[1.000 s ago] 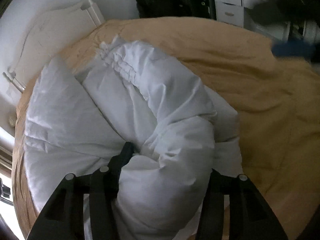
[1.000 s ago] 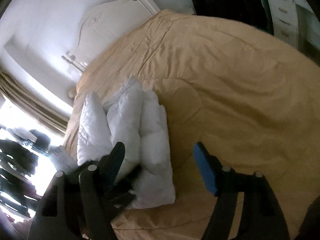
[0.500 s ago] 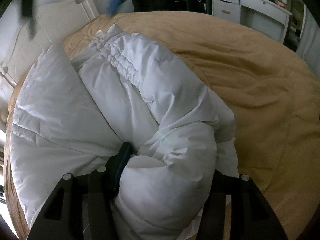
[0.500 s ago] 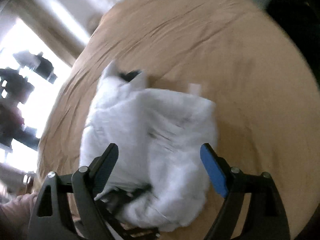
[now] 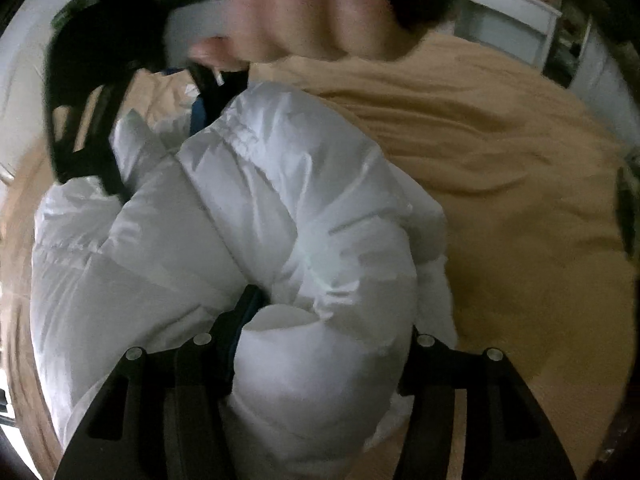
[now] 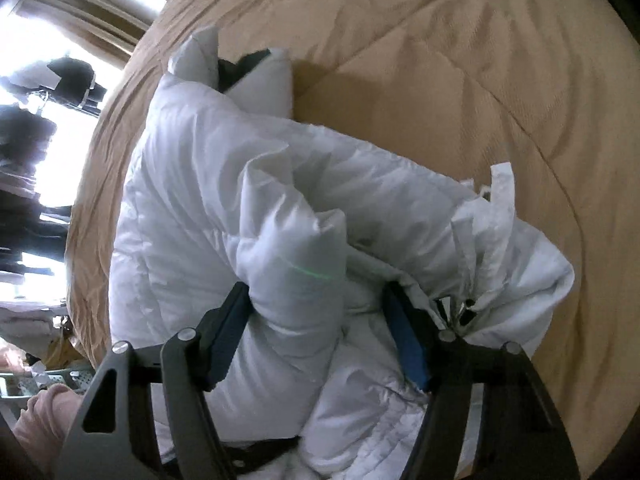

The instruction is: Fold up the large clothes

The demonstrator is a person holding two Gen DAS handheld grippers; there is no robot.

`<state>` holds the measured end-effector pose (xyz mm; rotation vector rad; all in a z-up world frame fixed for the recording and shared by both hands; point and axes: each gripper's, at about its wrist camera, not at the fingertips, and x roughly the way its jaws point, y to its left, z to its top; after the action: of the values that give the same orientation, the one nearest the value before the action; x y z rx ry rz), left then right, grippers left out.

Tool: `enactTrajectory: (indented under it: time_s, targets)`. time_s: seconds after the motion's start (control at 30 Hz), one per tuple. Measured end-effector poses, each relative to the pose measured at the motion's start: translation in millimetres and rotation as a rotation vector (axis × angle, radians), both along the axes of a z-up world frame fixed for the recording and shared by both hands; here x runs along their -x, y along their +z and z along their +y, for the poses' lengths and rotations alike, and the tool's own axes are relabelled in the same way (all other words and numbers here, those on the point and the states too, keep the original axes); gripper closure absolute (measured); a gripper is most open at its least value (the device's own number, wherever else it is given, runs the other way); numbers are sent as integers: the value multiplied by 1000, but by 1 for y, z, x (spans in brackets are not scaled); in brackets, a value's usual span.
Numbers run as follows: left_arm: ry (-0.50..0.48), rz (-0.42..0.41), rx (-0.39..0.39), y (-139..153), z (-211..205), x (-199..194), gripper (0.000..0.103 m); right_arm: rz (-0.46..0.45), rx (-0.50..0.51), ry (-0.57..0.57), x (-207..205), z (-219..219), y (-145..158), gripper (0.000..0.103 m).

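Note:
A white puffy jacket [image 5: 248,208] lies bundled on a tan bedspread [image 5: 500,168]. My left gripper [image 5: 328,320] is shut on a thick roll of the jacket at its near end. In the right wrist view the same jacket [image 6: 224,184] fills the middle, and my right gripper [image 6: 320,320] straddles a raised fold of it, fingers wide, padding bulging between them. The right gripper and the hand holding it [image 5: 304,4] also show at the top of the left wrist view, at the jacket's far end. The left gripper's tip [image 6: 240,66] pokes out at the jacket's far end.
The tan bedspread [image 6: 460,60] covers the whole bed. A white dresser [image 5: 516,20] stands beyond the bed at the back right. A bright window with curtains [image 6: 80,4] and dark hanging clothes [image 6: 24,132] are at the left. A white headboard lies at the far left.
My right gripper has swung over to the jacket's far end and come down astride a fold. My left gripper has kept its hold on the near roll.

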<state>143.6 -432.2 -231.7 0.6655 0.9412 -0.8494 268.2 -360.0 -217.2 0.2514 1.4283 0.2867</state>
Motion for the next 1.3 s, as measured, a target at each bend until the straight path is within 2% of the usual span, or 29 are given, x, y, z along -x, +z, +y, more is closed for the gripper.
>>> enactTrajectory:
  time_s: [0.07, 0.17, 0.27, 0.33, 0.4, 0.43, 0.53, 0.57, 0.6, 0.73, 0.9, 1.03, 1.1, 1.17, 1.23, 1.3]
  targets:
    - [-5, 60, 15, 16, 12, -1, 49, 7, 12, 16, 3, 2, -4, 35]
    - [0, 151, 58, 59, 43, -2, 48, -1, 8, 6, 5, 1, -6, 35]
    - [55, 232, 128, 102, 79, -17, 48, -10, 1, -12, 4, -3, -6, 35]
    - [143, 225, 165, 126, 102, -42, 48, -16, -14, -26, 5, -8, -7, 35]
    - [254, 153, 181, 141, 123, -74, 45, -23, -34, -47, 7, -11, -8, 35]
    - [314, 86, 165, 144, 131, -95, 43, -28, -38, -57, 7, -11, -9, 35]
    - [408, -119, 59, 131, 135, -145, 43, -44, -28, -77, 12, -11, -9, 33]
    - [426, -156, 20, 120, 134, -156, 43, -47, -22, -87, 13, -9, -9, 33]
    - [451, -159, -17, 107, 132, -171, 43, -53, -16, -92, 13, -8, -8, 32]
    - [499, -115, -31, 65, 124, -192, 43, -77, -13, -112, 18, -7, -8, 29]
    - [471, -205, -57, 49, 112, -189, 43, -82, -16, -151, 21, -7, -7, 29]
    - [477, -162, -67, 37, 111, -188, 45, -120, 32, -212, 33, -10, 11, 28]
    - [481, -141, -69, 34, 110, -189, 45, -192, 114, -242, 49, -4, 33, 28]
    - [486, -118, -62, 32, 112, -192, 45, -311, 197, -256, 74, 12, 60, 27]
    - [487, -110, -54, 31, 113, -194, 45, -411, 167, -275, 106, 26, 79, 26]
    - [488, -111, -53, 31, 113, -193, 45, -493, 87, -290, 140, 39, 86, 25]
